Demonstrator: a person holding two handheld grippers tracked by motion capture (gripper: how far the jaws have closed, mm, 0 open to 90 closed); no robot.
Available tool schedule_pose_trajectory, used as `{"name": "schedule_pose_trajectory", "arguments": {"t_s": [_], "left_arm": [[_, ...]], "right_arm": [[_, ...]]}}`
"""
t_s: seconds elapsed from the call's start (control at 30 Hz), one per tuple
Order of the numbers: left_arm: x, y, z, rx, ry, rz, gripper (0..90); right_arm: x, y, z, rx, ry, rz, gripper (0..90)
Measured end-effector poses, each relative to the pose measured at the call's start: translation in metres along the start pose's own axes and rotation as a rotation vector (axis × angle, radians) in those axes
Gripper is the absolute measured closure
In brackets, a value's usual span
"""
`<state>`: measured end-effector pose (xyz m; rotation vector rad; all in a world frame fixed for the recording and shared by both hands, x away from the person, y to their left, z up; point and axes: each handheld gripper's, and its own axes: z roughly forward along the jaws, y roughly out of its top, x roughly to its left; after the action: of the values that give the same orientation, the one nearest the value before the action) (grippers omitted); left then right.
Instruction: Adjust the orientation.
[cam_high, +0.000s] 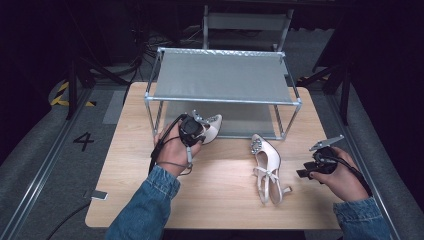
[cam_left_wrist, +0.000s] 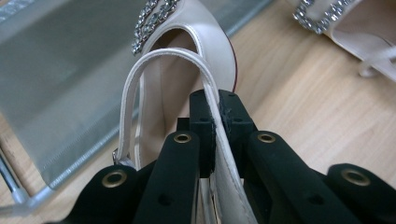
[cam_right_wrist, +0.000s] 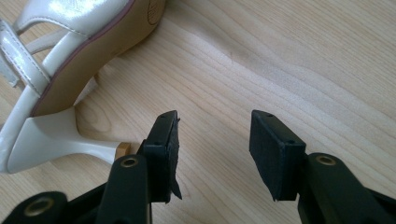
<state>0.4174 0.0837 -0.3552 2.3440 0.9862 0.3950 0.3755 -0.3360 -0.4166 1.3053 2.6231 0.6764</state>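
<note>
The cream satin slingback heel with rhinestone buckle (cam_left_wrist: 187, 51) is pinched by its strap in the left gripper (cam_left_wrist: 214, 122), toe pointing away toward the grey metal two-tier shoe rack (cam_high: 220, 75), none of it inside. The right gripper (cam_right_wrist: 212, 149) sits with jaws apart, its twin shoe (cam_right_wrist: 70, 60) lying on its side just left.

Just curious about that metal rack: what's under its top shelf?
Under the rack's top shelf lies a lower grey shelf, bare where visible. The shoe held by the left fingers sits at its front edge. The top shelf hides the back of the lower one.
</note>
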Motion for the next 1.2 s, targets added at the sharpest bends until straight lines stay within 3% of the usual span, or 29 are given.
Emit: {"name": "schedule_pose_trajectory", "arguments": {"t_s": [0.4,0.53,0.63,0.8,0.9,1.07,1.2], "left_arm": [[0.017,0.014,0.028,-0.011,0.087,-0.025,85.6],[0.021,0.016,0.037,-0.003,0.105,-0.044,85.6],[0.023,0.018,0.045,0.018,0.137,-0.028,85.4],[0.028,0.018,0.054,0.03,0.171,-0.038,85.5],[0.029,0.018,0.057,0.03,0.179,-0.044,85.5],[0.029,0.019,0.06,-0.017,0.17,-0.063,85.5],[0.026,0.021,0.063,-0.017,0.212,-0.028,85.4]], "right_arm": [[0.006,0.003,-0.006,-0.02,-0.008,-0.042,54.3],[0.008,0.003,-0.007,-0.022,-0.013,-0.055,54.4],[0.009,0.003,-0.007,-0.023,-0.012,-0.056,54.4],[0.01,0.003,-0.007,-0.025,-0.011,-0.061,54.4],[0.011,0.004,-0.008,-0.025,-0.009,-0.065,54.4],[0.011,0.004,-0.006,-0.022,-0.005,-0.069,54.4],[0.013,0.004,-0.005,-0.018,0.001,-0.074,54.3]]}}
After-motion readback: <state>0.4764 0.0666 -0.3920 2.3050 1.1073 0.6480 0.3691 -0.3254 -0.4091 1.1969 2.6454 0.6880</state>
